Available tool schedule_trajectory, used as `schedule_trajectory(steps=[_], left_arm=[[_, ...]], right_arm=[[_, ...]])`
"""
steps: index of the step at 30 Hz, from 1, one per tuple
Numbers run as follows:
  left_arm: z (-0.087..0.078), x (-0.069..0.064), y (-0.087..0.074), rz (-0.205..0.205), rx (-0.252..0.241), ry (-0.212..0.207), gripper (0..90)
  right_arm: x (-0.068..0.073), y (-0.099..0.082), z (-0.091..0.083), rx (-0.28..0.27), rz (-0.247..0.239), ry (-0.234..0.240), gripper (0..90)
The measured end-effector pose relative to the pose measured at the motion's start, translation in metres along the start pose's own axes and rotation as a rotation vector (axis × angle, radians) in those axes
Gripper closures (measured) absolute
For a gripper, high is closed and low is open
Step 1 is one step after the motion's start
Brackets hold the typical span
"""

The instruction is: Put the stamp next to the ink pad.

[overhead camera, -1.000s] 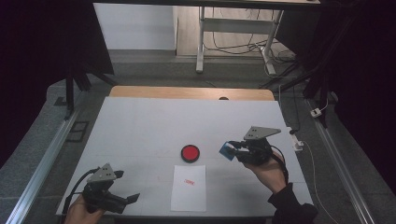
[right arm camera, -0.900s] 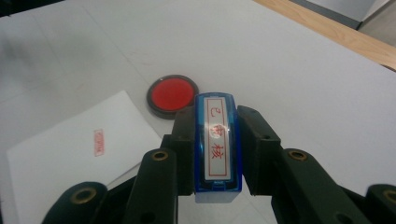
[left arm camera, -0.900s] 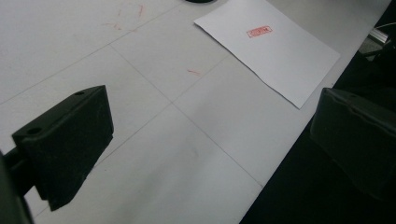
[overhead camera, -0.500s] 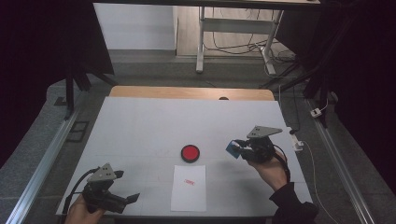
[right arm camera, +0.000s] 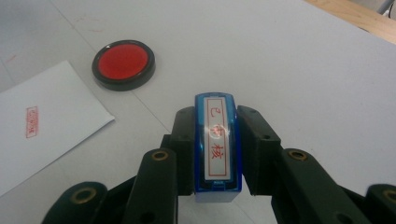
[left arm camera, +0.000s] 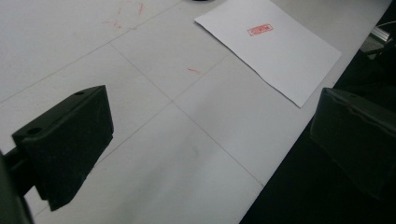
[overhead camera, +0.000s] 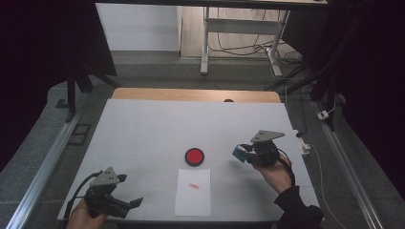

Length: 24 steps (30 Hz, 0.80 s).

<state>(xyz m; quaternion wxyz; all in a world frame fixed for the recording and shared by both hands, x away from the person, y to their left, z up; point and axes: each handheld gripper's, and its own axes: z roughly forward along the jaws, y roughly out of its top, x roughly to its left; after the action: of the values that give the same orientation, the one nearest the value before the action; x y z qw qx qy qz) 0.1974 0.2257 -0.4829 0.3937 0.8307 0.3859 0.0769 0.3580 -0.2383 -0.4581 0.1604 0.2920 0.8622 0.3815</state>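
Overhead and claw-mounted views sharing paper (overhead camera: 193,192)

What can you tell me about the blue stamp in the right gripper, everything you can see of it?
The blue stamp is a narrow block of glossy, translucent-looking blue plastic. Its white label, framed in red, carries red characters. The right gripper clamps it, jaws pressing its two long sides. In the high view it sits right of the red ink pad; whether it touches the table is unclear.
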Motion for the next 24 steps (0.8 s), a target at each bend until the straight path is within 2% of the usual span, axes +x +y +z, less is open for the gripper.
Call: schedule_trajectory(steps=[13,24], left_arm=[[0.0,0.0,0.0,0.001,0.004,0.0,0.0],[0.001,0.0,0.0,0.002,0.007,0.0,0.0]], right_arm=[[-0.001,-0.007,0.015,0.043,-0.039,-0.005,69.6],[-0.003,-0.012,0.023,0.073,-0.04,-0.002,69.4]])
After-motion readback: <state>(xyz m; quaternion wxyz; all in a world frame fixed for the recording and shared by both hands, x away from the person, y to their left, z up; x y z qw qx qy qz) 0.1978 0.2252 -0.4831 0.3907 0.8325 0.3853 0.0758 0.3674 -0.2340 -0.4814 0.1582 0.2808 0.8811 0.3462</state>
